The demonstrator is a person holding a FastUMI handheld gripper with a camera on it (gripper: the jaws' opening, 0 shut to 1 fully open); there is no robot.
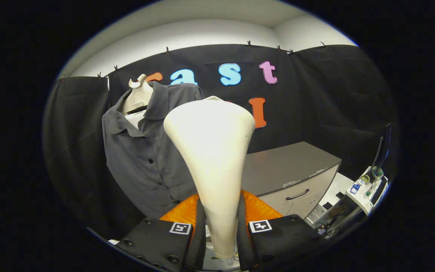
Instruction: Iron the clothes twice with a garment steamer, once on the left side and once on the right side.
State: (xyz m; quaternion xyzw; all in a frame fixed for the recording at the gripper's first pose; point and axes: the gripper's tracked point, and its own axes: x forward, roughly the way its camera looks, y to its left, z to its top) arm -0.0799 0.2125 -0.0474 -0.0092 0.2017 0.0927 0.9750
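Gripper view
Gripper [220, 226]: its two fingers stand close on either side of the steamer's narrow handle, one against each flank, so it has the handle clamped between them; the gap is only as wide as the handle.
Fingers [164, 238]: each carries a square black-and-white marker on its upper face, and screw heads show along the outer edges.
Garment steamer [213, 151]: cream-white, upright between the fingers, narrow at the grip and flaring to a broad rounded head above them; its back faces the camera, so the steam face cannot be seen.
Shirt [142, 158]: dark grey, buttoned, with an open collar, hanging on a pale mannequin bust [138, 96] against the booth wall; it lies beyond the fingers and to the left of the steamer head.
Steamer and shirt: the head overlaps the shirt's right edge in this view; whether the two touch cannot be told.
Orange parts [257, 209]: bright orange surfaces just behind the fingers, on both sides of the handle.
Cabinet [289, 170]: a grey low unit with a dark drawer handle, beyond the fingers to the right of the steamer.
Side shelf [368, 189]: a white surface at far right holding small items too small to identify, beside a dark upright panel.
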